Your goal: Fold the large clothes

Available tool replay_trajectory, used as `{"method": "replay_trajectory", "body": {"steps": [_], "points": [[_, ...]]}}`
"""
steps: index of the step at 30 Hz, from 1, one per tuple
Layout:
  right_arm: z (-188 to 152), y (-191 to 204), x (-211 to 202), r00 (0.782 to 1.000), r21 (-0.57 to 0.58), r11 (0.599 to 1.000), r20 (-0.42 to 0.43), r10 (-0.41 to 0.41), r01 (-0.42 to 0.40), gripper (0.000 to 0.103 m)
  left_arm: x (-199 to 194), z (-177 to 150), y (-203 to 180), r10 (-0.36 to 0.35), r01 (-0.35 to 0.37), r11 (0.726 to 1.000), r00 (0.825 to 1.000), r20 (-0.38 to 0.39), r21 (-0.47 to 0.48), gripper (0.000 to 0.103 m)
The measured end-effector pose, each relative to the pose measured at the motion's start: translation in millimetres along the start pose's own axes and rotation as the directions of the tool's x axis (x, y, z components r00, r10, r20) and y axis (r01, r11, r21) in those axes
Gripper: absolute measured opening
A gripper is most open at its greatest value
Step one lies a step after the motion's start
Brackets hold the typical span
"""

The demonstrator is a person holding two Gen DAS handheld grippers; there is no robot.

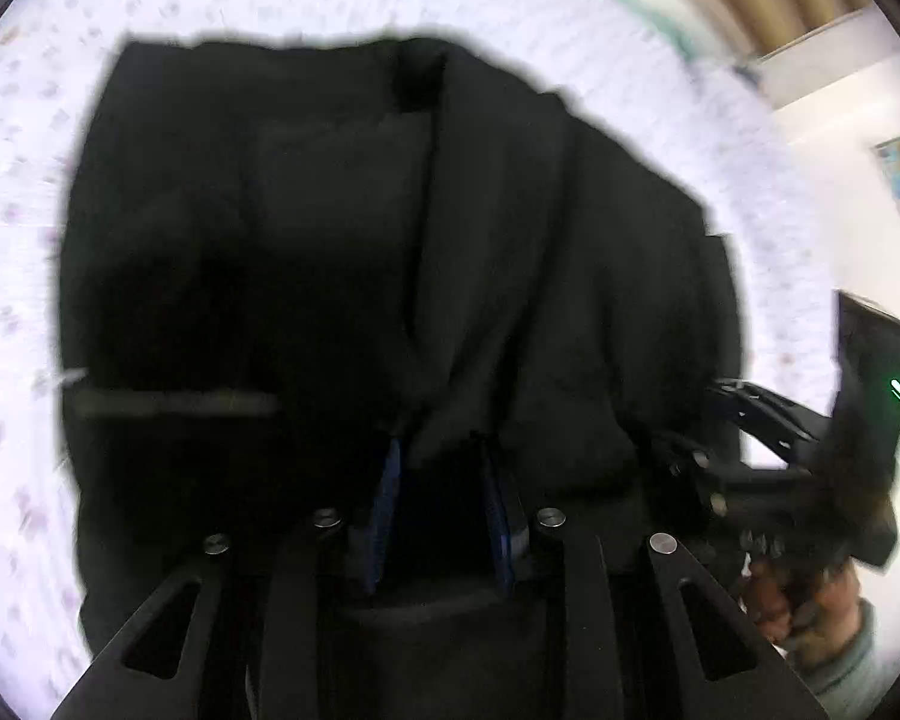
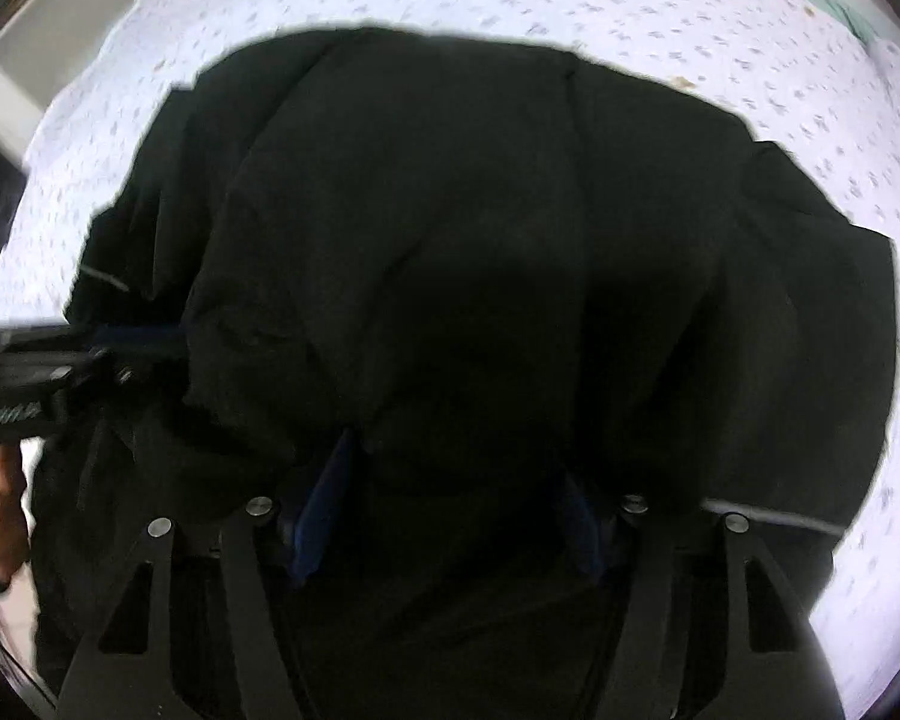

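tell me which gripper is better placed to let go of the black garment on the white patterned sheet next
Probably right. The right gripper stands wide around the black garment, low over the white patterned sheet; whether its pads press is unclear. The left gripper is narrow, with a fold between its blue pads.

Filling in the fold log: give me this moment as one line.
item: black garment on patterned sheet | left gripper: fabric between jaws | right gripper: fabric between jaws, wider | fold: unfinished

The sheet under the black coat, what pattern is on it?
The sheet is white with tiny scattered specks, clearest in the right wrist view.
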State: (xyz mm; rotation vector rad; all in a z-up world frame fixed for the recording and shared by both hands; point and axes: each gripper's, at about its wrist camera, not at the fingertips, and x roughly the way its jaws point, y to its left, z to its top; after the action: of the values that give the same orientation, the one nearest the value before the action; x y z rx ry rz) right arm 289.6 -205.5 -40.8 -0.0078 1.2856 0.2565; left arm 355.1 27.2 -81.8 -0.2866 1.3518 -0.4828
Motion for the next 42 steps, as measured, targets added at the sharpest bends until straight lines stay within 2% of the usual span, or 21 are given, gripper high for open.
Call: {"method": "replay_trajectory", "body": {"steps": [2, 4, 6, 9, 10, 13, 14, 19, 24, 28, 31, 35, 36, 39, 40, 41, 42], "points": [[-13.5, -5.2, -31.1, 0.998, -0.001, 0.999, 0.053, 0.039, -0.039, 0.067, -37.3, -23.2, 0.8, 0.000, -0.003, 0.999, 0.998, 0.062, 0.037, 0.030], [-34.6, -10.9, -62.2, 0.995, -0.030, 0.999, 0.099, 0.013, -0.010, 0.067, -74.8, -52.4, 11.5, 0.042, -0.047, 0.998, 0.994, 0.104, 0.048, 0.039], [-62.6, -20.6, -86.1, 0.993, -0.040, 0.998, 0.117, -0.036, 0.041, 0.067, -103.1, -79.2, 30.7, 0.073, -0.076, 0.997, 0.990, 0.120, 0.020, 0.046], [-112.1, -42.8, -107.5, 0.988, -0.004, 0.995, 0.114, -0.102, 0.103, 0.067, -135.2, -117.9, 77.0, 0.065, -0.061, 0.997, 0.994, 0.086, -0.051, 0.046], [-123.7, -40.0, -99.1, 0.987, 0.016, 0.993, 0.108, -0.116, 0.115, 0.067, -143.5, -137.5, 89.0, 0.072, -0.067, 0.995, 0.995, 0.071, -0.068, 0.046], [-163.8, -63.9, -100.4, 0.990, 0.107, 0.987, 0.061, -0.125, 0.118, 0.067, -154.9, -177.5, 109.2, 0.109, -0.104, 0.989, 0.993, 0.037, -0.109, 0.046], [-174.3, -73.9, -86.5, 0.992, 0.135, 0.985, 0.044, -0.117, 0.111, 0.067, -158.3, -177.5, 115.6, 0.109, -0.105, 0.986, 0.994, 0.029, -0.130, 0.046], [-223.3, -109.2, -86.8, 0.993, 0.270, 0.956, -0.018, -0.119, 0.119, 0.067, -138.3, -212.7, 138.1, 0.035, -0.036, 0.964, 0.999, -0.006, -0.264, 0.046], [-250.5, -125.3, -93.0, 0.992, 0.349, 0.929, -0.045, -0.115, 0.124, 0.067, -113.5, -228.8, 146.4, -0.073, 0.049, 0.947, 0.995, -0.065, -0.319, 0.046], [-276.4, -135.0, -104.5, 0.990, 0.369, 0.918, -0.061, -0.130, 0.143, 0.067, -111.1, -235.0, 132.9, -0.059, 0.035, 0.964, 0.995, -0.081, -0.265, 0.048], [-288.8, -138.3, -100.8, 0.989, 0.383, 0.912, -0.088, -0.119, 0.144, 0.066, -107.4, -233.1, 128.8, -0.058, 0.033, 0.964, 0.994, -0.089, -0.263, 0.050], [-293.0, -132.6, -86.9, 0.988, 0.368, 0.920, -0.123, -0.095, 0.134, 0.051, -99.7, -228.7, 116.8, -0.034, 0.006, 0.972, 0.993, -0.113, -0.236, 0.050], [-292.3, -129.4, -86.3, 0.991, 0.364, 0.926, -0.118, -0.066, 0.105, 0.043, -102.0, -228.0, 115.0, -0.046, 0.019, 0.975, 0.992, -0.118, -0.222, 0.050], [-283.4, -111.4, -101.2, 0.998, 0.333, 0.942, -0.045, 0.048, -0.031, 0.042, -119.2, -221.6, 93.7, -0.236, 0.221, 0.957, 0.970, -0.058, -0.189, 0.050], [-278.9, -103.6, -109.5, 0.996, 0.310, 0.947, -0.006, 0.092, -0.085, 0.042, -128.3, -217.0, 84.8, -0.312, 0.305, 0.938, 0.950, -0.016, -0.164, 0.051], [-274.2, -96.5, -116.3, 0.991, 0.288, 0.948, 0.028, 0.132, -0.134, 0.042, -132.2, -213.2, 81.2, -0.357, 0.355, 0.923, 0.934, 0.015, -0.151, 0.052], [-268.7, -91.7, -118.0, 0.986, 0.275, 0.947, 0.045, 0.158, -0.164, 0.042, -132.3, -208.5, 79.6, -0.400, 0.403, 0.903, 0.915, 0.049, -0.149, 0.057]]}}
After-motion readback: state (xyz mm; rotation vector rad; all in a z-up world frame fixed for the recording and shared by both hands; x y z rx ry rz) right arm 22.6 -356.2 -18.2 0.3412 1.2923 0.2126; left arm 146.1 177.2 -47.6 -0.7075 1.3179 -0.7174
